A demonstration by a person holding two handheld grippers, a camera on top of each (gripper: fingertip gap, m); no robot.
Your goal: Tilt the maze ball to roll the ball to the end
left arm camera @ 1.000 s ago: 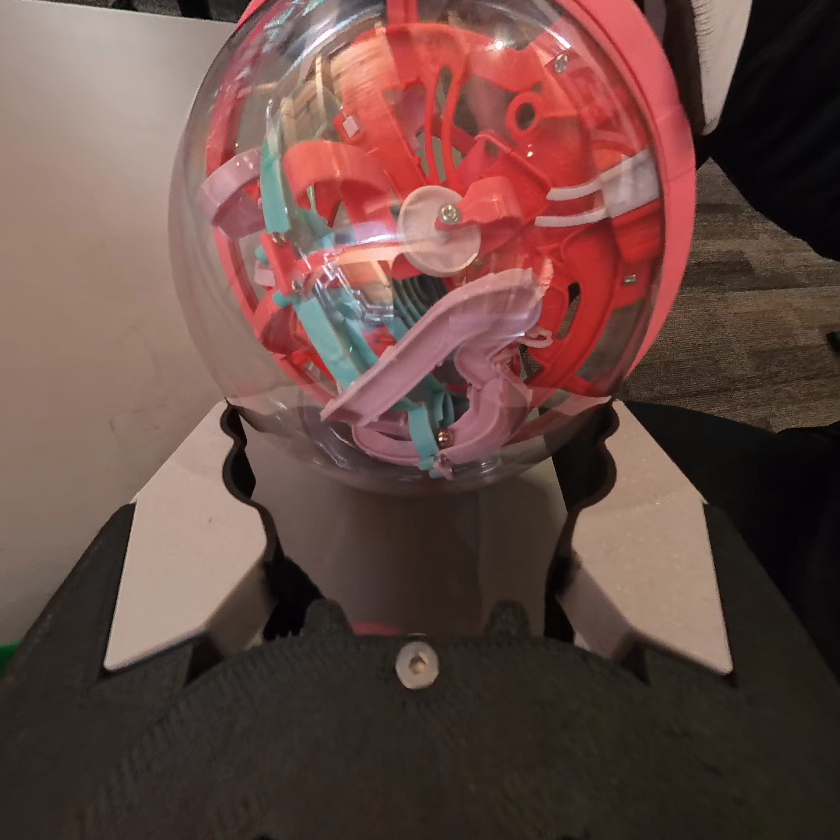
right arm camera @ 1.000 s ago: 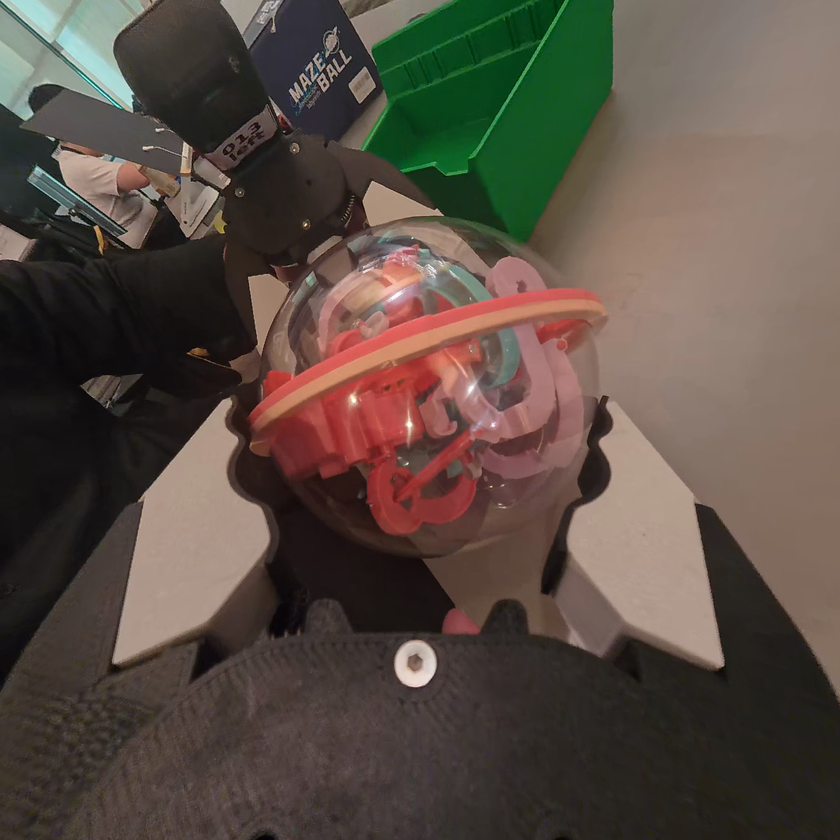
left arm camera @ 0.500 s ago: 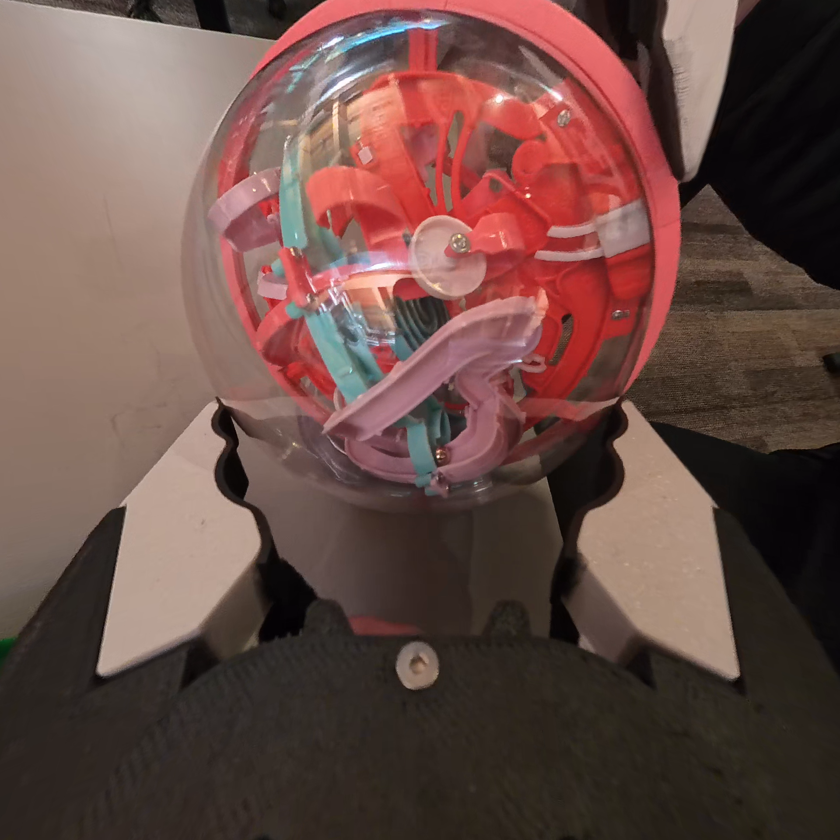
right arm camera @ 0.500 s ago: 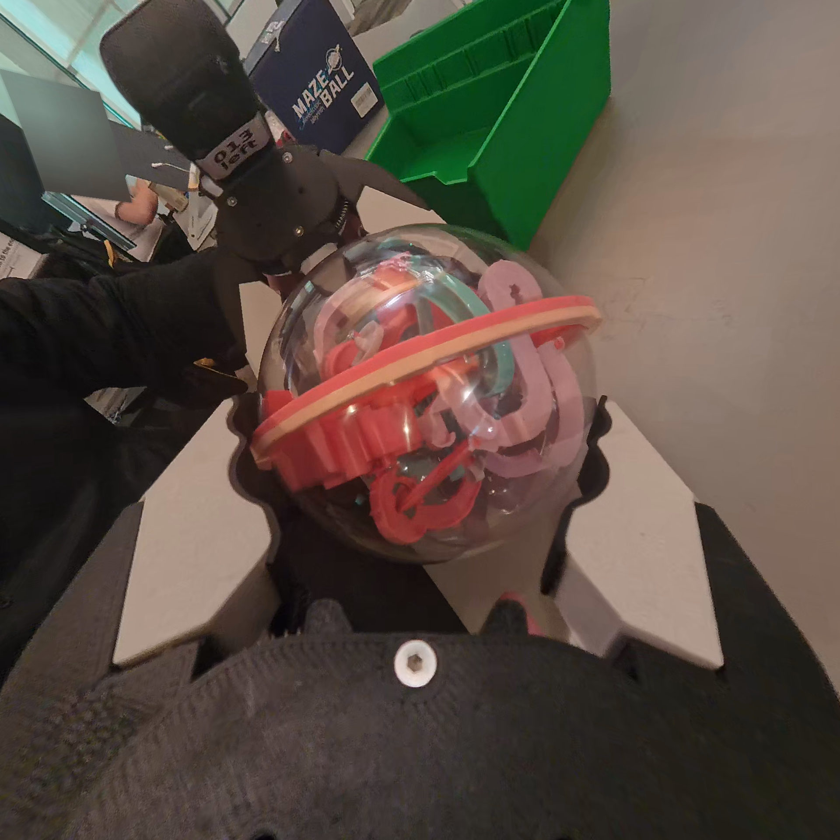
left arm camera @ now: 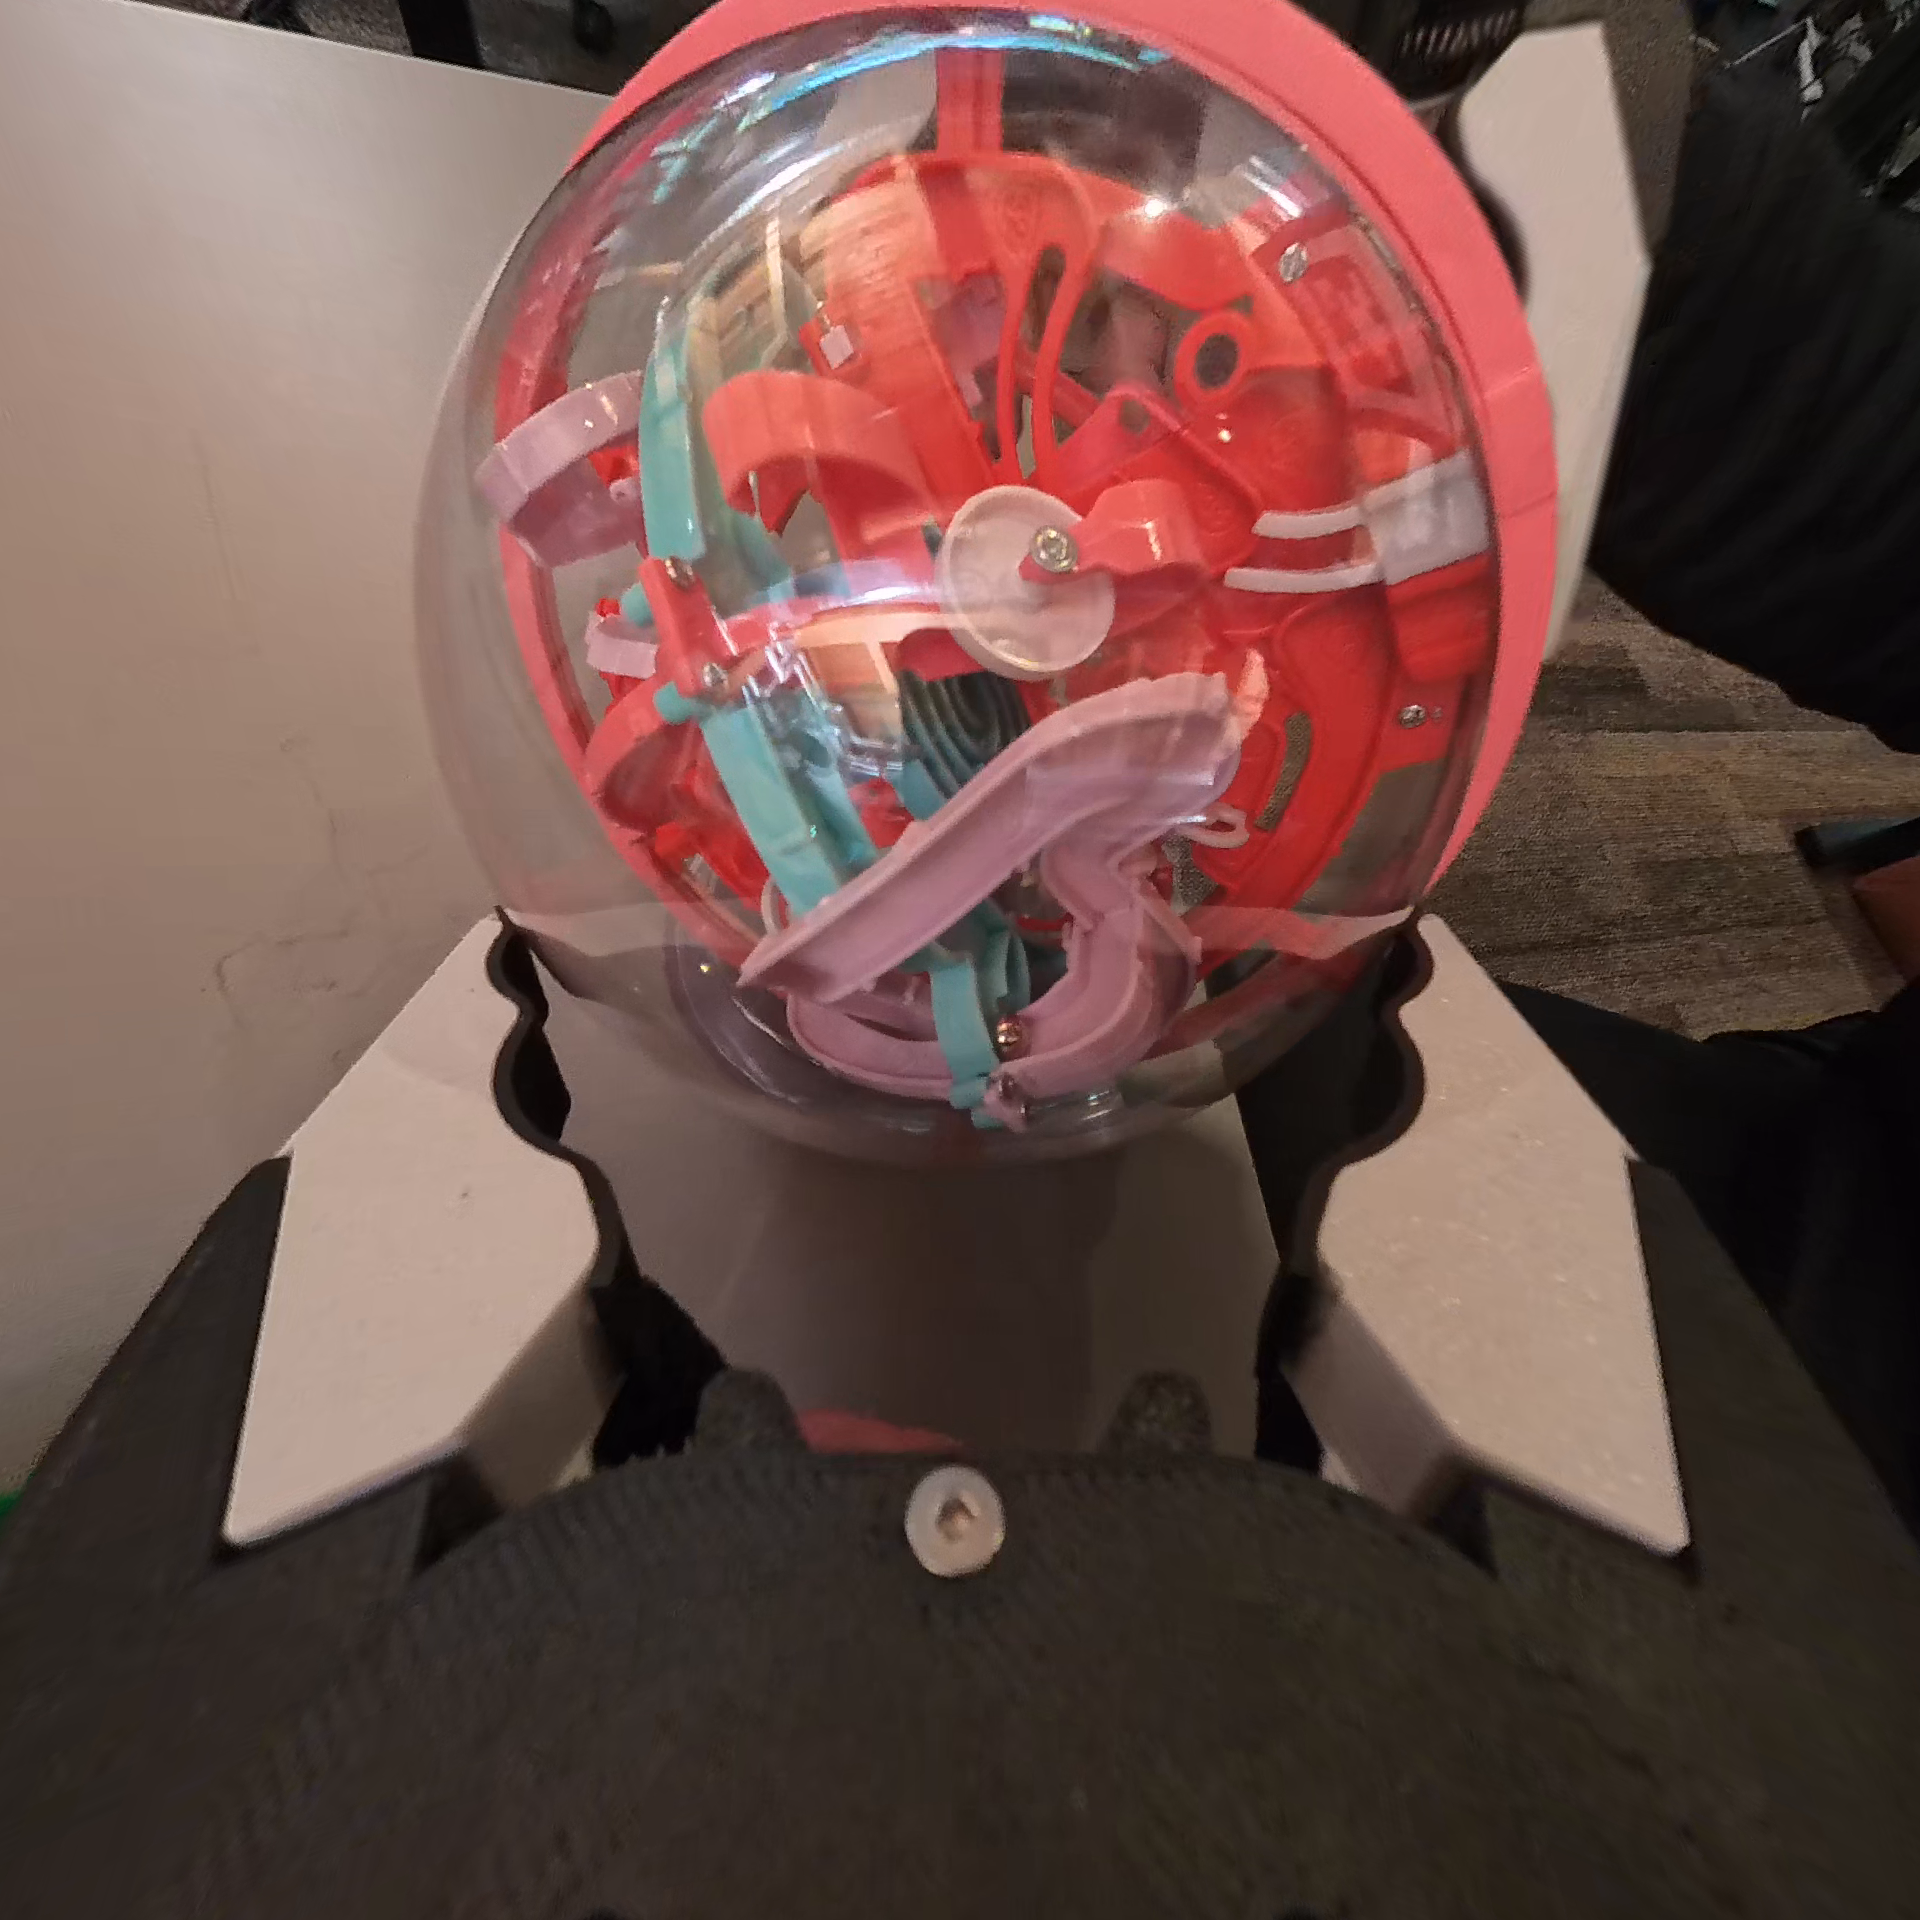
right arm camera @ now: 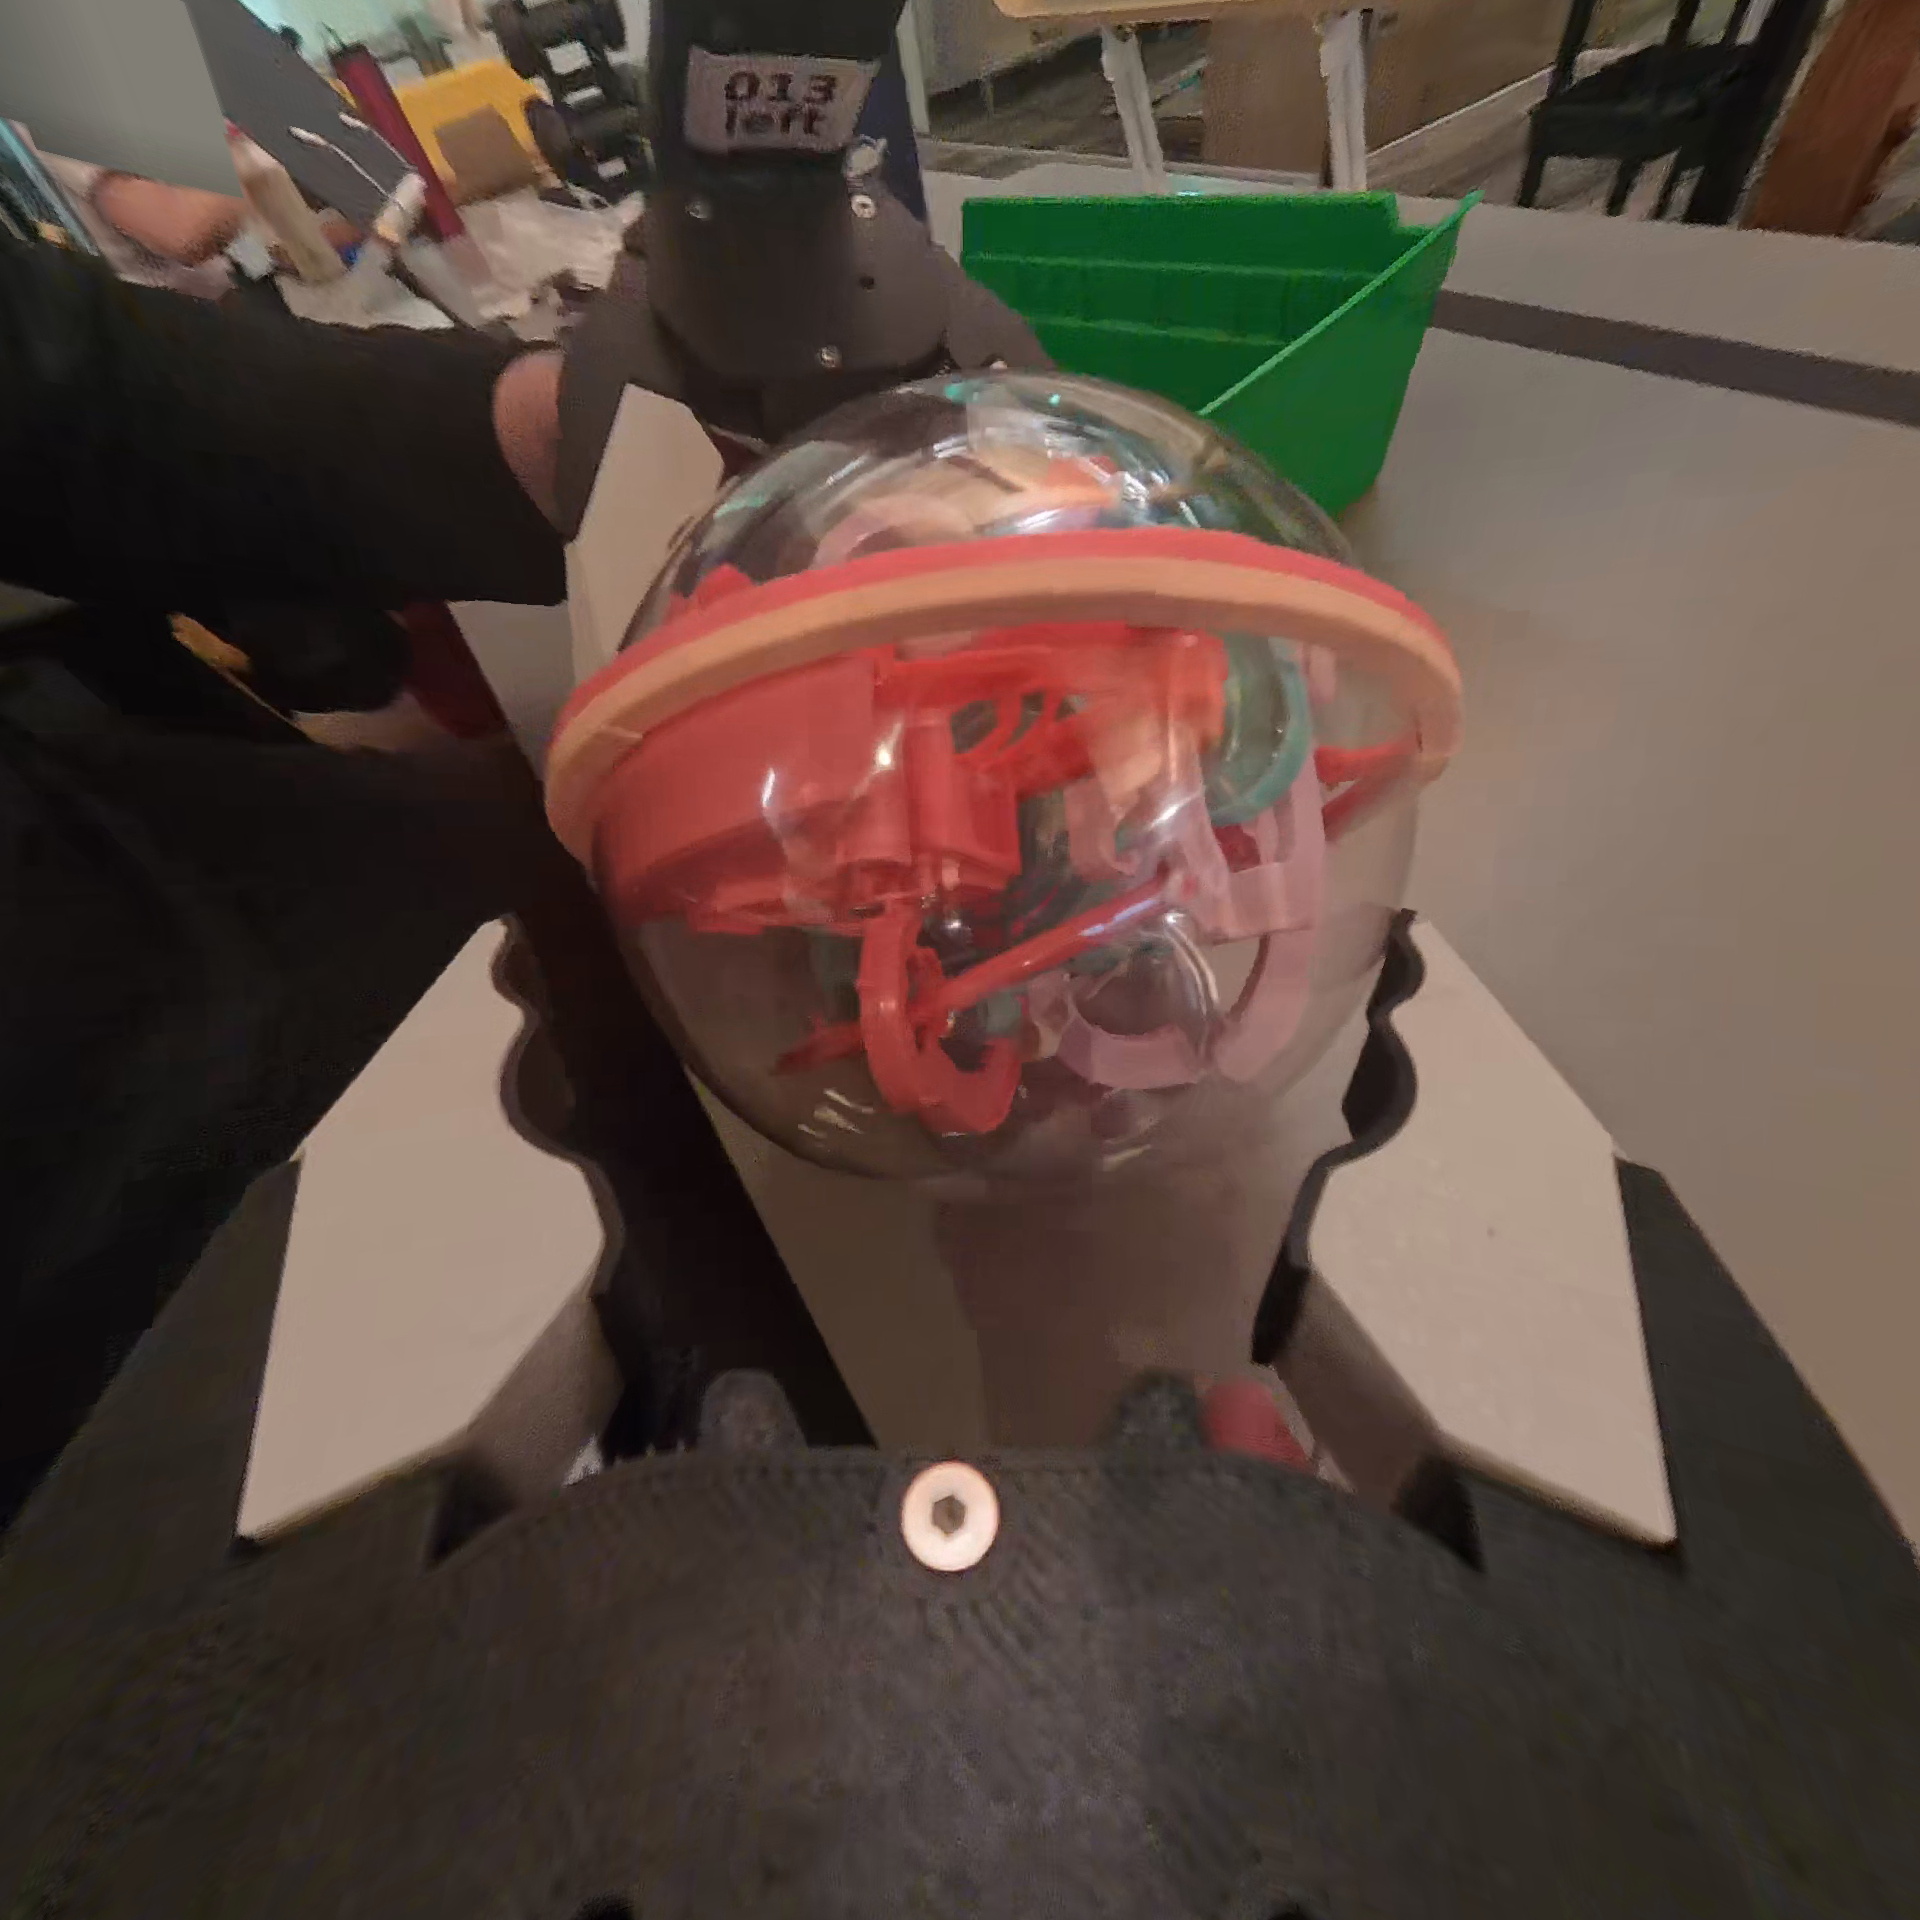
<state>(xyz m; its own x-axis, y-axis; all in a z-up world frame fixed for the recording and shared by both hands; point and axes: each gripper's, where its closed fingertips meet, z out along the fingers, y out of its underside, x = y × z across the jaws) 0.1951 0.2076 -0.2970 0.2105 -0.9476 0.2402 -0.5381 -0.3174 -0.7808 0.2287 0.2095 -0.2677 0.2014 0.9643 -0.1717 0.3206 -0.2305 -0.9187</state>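
Note:
The maze ball (left arm camera: 977, 582) is a clear sphere with a pink-red rim band and red, lilac and teal tracks inside. Both grippers hold it above the table from opposite sides. My left gripper (left arm camera: 956, 935) is shut on its lower part, with the band running up the right side. My right gripper (right arm camera: 956, 935) is shut on the ball (right arm camera: 997, 790) as well, and there the band lies almost level across the sphere. The left gripper's black body (right arm camera: 769, 260) shows behind the ball. I cannot pick out the small rolling ball for certain.
A green plastic bin (right arm camera: 1195, 301) stands on the white table (right arm camera: 1662, 727) behind the ball. A person's black sleeve (right arm camera: 208, 468) reaches in from the left. Carpet floor (left arm camera: 1683, 831) lies beyond the table edge on the right. Cluttered desks show far back.
The ball and both grippers have been tilted. In the right wrist view the scene has rolled so the rim band and table look nearly level. In the left view the ball has shifted slightly.

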